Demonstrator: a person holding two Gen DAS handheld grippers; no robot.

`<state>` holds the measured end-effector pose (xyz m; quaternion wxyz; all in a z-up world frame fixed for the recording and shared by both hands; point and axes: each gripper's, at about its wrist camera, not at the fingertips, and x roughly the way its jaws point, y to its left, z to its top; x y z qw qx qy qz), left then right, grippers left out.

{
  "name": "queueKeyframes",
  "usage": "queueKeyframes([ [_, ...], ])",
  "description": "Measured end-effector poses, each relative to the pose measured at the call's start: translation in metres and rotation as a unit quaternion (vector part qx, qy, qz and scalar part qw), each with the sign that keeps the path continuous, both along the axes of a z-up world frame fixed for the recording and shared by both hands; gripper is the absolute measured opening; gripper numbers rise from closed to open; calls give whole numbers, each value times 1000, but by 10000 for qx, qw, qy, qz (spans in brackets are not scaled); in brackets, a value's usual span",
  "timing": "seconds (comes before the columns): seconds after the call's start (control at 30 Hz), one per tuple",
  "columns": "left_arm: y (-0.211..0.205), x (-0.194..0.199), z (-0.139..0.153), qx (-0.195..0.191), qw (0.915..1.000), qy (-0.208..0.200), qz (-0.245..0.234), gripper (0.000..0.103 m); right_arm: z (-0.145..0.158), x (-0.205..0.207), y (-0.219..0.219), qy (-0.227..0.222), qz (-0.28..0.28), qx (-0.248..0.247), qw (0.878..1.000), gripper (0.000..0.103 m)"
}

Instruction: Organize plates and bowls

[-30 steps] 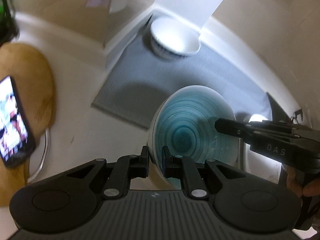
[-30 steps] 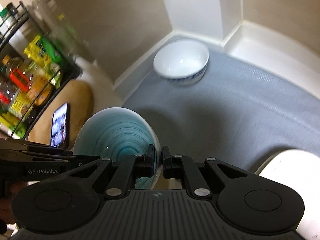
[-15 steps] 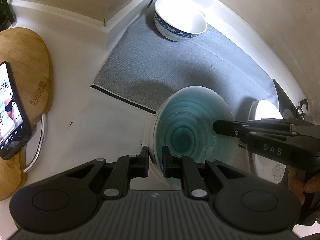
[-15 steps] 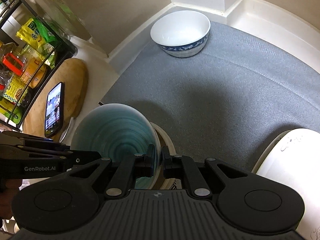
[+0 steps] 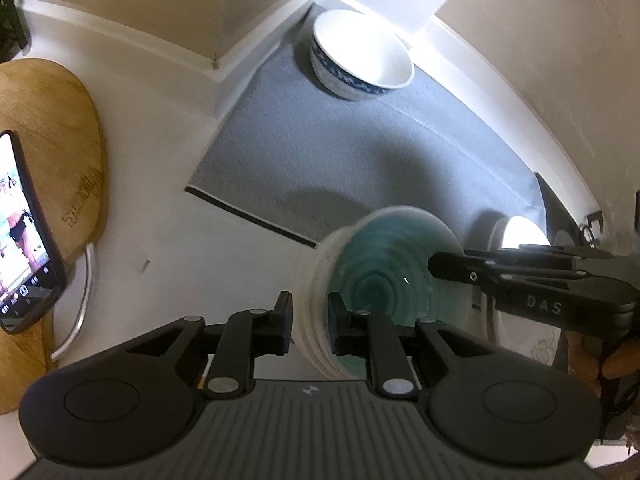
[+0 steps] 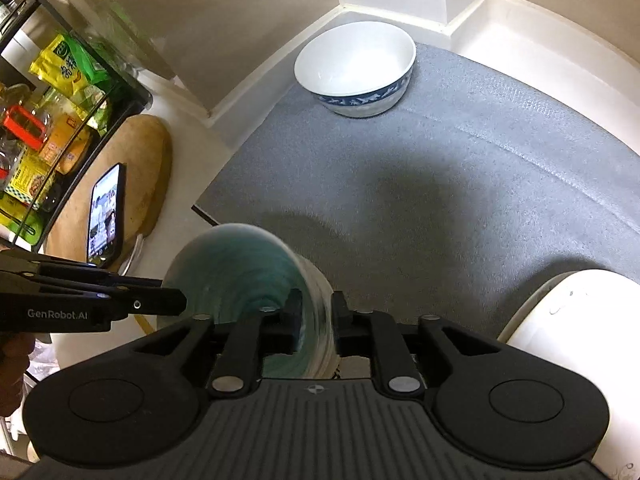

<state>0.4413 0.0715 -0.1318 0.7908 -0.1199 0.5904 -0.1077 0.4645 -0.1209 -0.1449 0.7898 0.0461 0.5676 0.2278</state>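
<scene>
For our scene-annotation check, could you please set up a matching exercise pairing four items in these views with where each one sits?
Things:
1. teal-glazed ribbed bowl
2. white bowl with blue patterned band
3. black smartphone
4. rounded white plate

Places:
A. on the wooden cutting board
B. far corner of the grey mat
C. between both claws
D. near right mat edge

Pairs: 1-C, 2-B, 3-A, 4-D
</scene>
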Motion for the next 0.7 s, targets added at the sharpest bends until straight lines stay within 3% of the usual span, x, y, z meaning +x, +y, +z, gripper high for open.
queueKeyframes([
  [0.03,0,1,0,0,10000,-4,22,25,0,1,-1,-18,-40,-20,10000,35],
  [0.13,2,3,1,-9,10000,-38,72,37,2,3,-7,-117,-175,-4,9998,38],
  [0.27,1,6,0,-32,9999,-78,100,49,3,3,-10,-121,-51,280,9995,13],
  [0.33,0,8,0,-60,9999,-88,115,54,2,5,-7,-99,-30,300,9995,13],
  [0.47,-2,12,0,-91,9997,-148,176,75,-6,12,-8,142,-98,377,9991,13],
  [0.6,-4,16,3,-130,9993,-276,206,81,-8,13,-7,216,-103,389,9990,13],
  [0.7,-7,20,5,-158,9990,-375,206,84,-7,13,-10,222,-134,403,9989,21],
])
